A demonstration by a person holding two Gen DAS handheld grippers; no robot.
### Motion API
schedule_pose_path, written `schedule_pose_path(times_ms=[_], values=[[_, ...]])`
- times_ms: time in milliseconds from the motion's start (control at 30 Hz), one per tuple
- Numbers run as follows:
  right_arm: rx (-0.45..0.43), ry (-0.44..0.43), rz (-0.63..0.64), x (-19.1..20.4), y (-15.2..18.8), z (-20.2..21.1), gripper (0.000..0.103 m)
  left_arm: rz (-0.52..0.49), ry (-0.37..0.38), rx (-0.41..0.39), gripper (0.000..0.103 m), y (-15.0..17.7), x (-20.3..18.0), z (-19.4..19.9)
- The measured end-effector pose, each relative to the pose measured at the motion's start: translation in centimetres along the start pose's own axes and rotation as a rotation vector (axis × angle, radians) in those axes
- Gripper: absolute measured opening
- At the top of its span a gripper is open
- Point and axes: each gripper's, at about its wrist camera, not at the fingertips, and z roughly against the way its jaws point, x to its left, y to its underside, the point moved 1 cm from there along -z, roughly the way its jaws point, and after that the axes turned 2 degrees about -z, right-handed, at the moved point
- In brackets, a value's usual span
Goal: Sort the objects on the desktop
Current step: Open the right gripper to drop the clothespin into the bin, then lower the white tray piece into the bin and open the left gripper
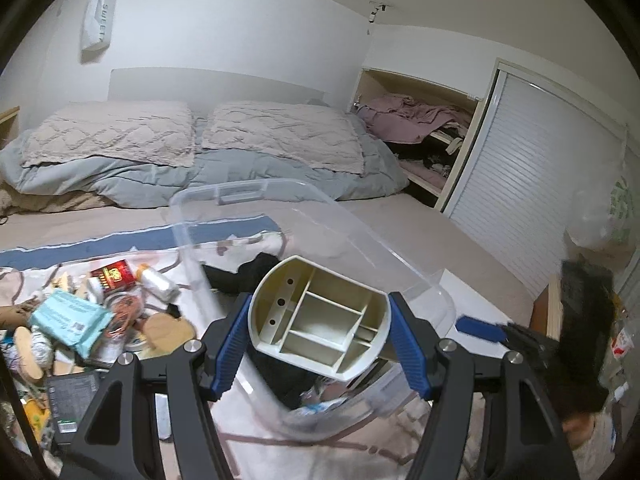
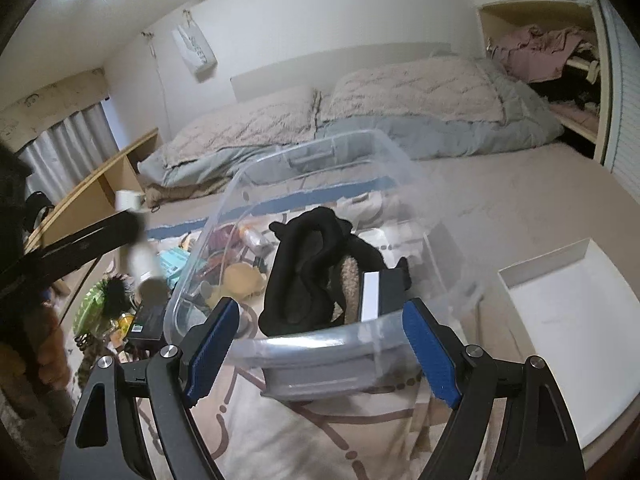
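My left gripper [image 1: 320,336] is shut on a cream desk organiser [image 1: 320,320] with several compartments and holds it over the near end of a clear plastic bin [image 1: 400,264]. My right gripper [image 2: 320,340] is open and empty, its blue pads on either side of the bin's near rim [image 2: 320,340]. Inside the bin lie black cloth [image 2: 308,272] and a black box with a white stripe [image 2: 380,288]. A pile of loose items lies left of the bin: a teal packet [image 1: 72,316], a red box [image 1: 114,274], a white bottle [image 1: 158,282].
All of this sits on a bed with a patterned blanket [image 2: 280,432], pillows [image 1: 280,136] and a blue duvet behind. A white tray [image 2: 568,320] lies right of the bin. A black flat box [image 2: 146,320] and a green item [image 2: 90,304] lie left. An open closet [image 1: 420,140] stands at the far right.
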Motion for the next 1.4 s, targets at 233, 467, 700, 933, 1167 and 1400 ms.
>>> schedule_pose_path(times_ms=[233, 467, 700, 933, 1167, 1400], values=[[-0.056, 0.0, 0.017, -0.4, 0.8, 2.0, 0.084, 0.015, -0.019, 0.038, 0.066, -0.2, -1.5, -3.6], [-0.09, -0.005, 0.022, -0.8, 1.5, 3.0, 0.084, 0.009, -0.076, 0.138, 0.066, 0.8, -2.2, -7.7], [-0.089, -0.017, 0.016, -1.4, 2.0, 2.9, 0.084, 0.044, -0.111, 0.189, 0.066, 1.6, -2.0, -9.9], [-0.089, -0.023, 0.008, -1.8, 2.2, 2.9, 0.084, 0.038, -0.125, 0.201, 0.1, 2.3, -1.9, -10.1], [-0.089, -0.024, -0.009, -2.2, 2.5, 3.0, 0.084, -0.015, -0.136, 0.191, 0.102, 2.5, -2.5, -9.4], [-0.086, -0.026, -0.009, -1.9, 2.5, 3.0, 0.084, -0.036, -0.135, 0.181, 0.102, 2.5, -2.7, -8.6]])
